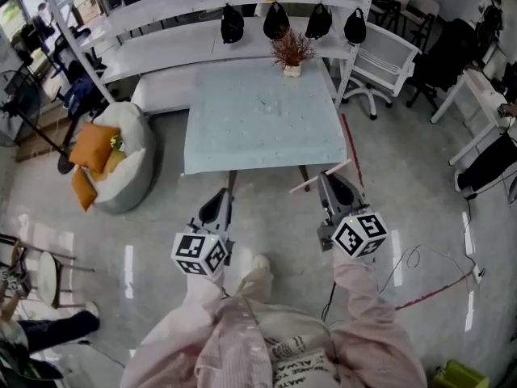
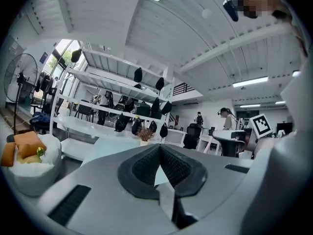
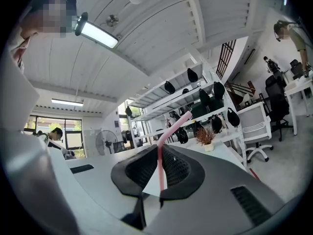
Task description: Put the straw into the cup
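Observation:
A pink bendy straw [image 1: 319, 178] lies crosswise in my right gripper [image 1: 327, 180], which is shut on it. In the right gripper view the straw [image 3: 160, 166] stands up between the dark pads and bends off to the upper right. My left gripper [image 1: 224, 196] is level with the right one; its jaws [image 2: 159, 148] meet at the tips with nothing between them. Both hang over the floor, just short of the near edge of the pale blue table [image 1: 242, 140]. I cannot make out a cup; only a faint small mark [image 1: 262, 101] shows on the tabletop.
A small potted dry plant [image 1: 292, 52] sits at the table's far edge. White shelving with black caps [image 1: 275, 21] runs behind it. A beanbag with orange cushions [image 1: 121, 156] lies at the left, a white chair [image 1: 388, 59] at the right. A red rod [image 1: 351, 148] and cables lie on the floor.

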Available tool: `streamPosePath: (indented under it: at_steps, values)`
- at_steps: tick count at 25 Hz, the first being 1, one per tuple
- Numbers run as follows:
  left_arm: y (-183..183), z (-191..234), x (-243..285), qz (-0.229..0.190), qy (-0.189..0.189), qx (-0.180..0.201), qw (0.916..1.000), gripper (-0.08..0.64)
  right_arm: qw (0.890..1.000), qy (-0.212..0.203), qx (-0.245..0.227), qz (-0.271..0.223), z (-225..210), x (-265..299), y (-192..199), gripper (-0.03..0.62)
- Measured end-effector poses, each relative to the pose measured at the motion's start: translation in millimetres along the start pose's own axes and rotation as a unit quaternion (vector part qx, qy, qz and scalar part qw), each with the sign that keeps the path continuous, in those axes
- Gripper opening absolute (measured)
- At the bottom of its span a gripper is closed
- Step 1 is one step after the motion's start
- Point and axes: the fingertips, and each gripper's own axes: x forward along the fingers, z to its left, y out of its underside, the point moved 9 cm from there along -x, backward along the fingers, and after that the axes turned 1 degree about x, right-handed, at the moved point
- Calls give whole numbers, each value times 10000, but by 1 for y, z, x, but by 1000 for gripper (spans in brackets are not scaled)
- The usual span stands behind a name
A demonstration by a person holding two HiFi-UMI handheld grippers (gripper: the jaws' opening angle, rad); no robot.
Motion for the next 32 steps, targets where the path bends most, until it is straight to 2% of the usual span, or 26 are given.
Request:
streamPosePath:
  at_steps: [8, 14, 24, 32]
  values:
    - [-5, 55, 78, 165, 199, -154, 9995, -2, 9995, 308, 73, 64, -31, 77, 0, 23]
    - [-6, 81, 112, 218, 329, -176, 9991, -2, 9989, 445, 116, 20, -45, 115, 4, 23]
    - [-7, 105, 139, 269, 237, -269, 9990, -1, 9989, 444, 119, 51, -60, 155, 0, 23]
    - [-11, 125, 180, 271, 141, -247, 9992, -2, 9987, 458, 230, 16, -90, 197, -2, 23]
